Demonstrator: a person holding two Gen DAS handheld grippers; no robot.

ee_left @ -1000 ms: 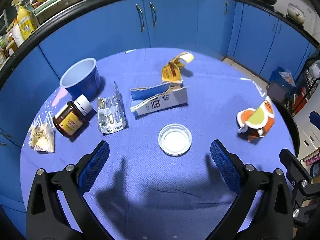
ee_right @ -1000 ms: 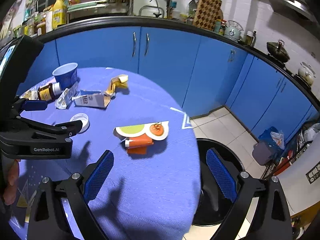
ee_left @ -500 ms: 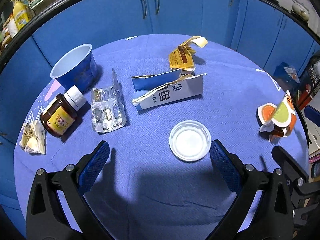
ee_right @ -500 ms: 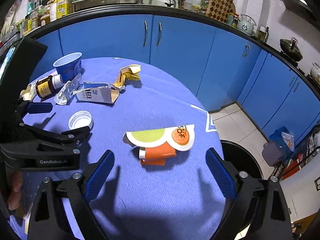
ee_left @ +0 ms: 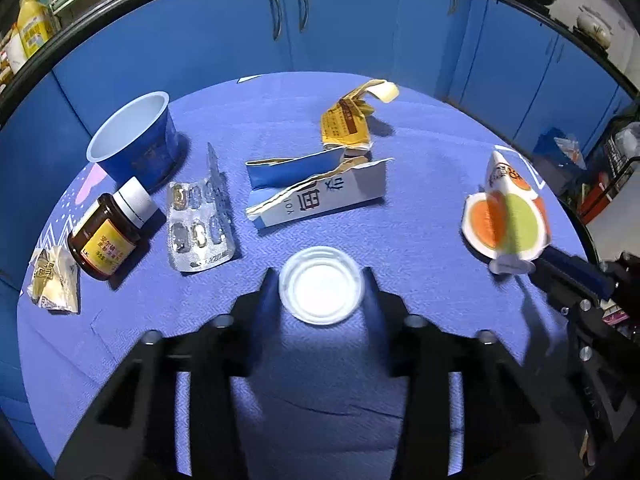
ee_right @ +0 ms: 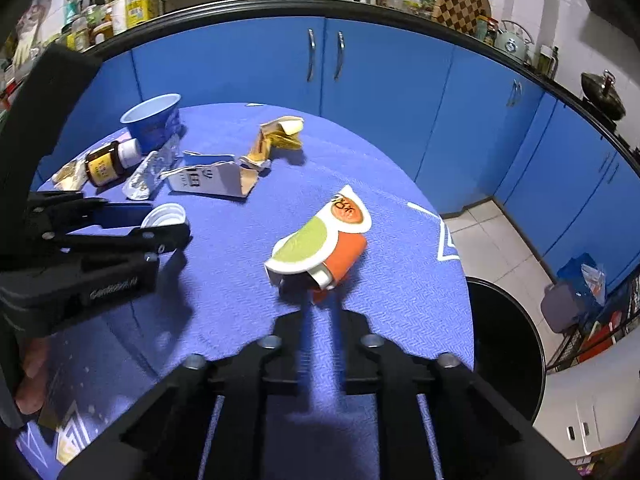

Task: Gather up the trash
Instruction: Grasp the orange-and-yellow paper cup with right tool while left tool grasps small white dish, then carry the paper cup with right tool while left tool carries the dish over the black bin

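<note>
A white round lid (ee_left: 320, 288) lies on the blue-clothed round table (ee_left: 320, 392). My left gripper (ee_left: 321, 293) has its jaws closing, and the pads press the lid's rim on both sides; the right wrist view shows this too. An orange cup with a peeled green-and-orange foil top (ee_right: 344, 252) stands tilted near the table's right edge. My right gripper (ee_right: 320, 300) has its jaws closing, and its fingers pinch the cup's lower rim. In the left wrist view the cup (ee_left: 504, 220) is tipped up on that gripper's blue fingertip (ee_left: 568, 268).
Behind the lid lie a torn white-and-blue carton (ee_left: 320, 196), a yellow wrapper (ee_left: 348, 120), a blister pack (ee_left: 198, 224), a brown pill bottle (ee_left: 106, 236), a blue cup (ee_left: 134, 140) and a small packet (ee_left: 54, 284). A black bin (ee_right: 508, 344) stands on the floor right of the table.
Both grippers went from wide open to shut: the left on the white lid, the right on the orange cup's rim. The cup has tipped up from lying flat.
</note>
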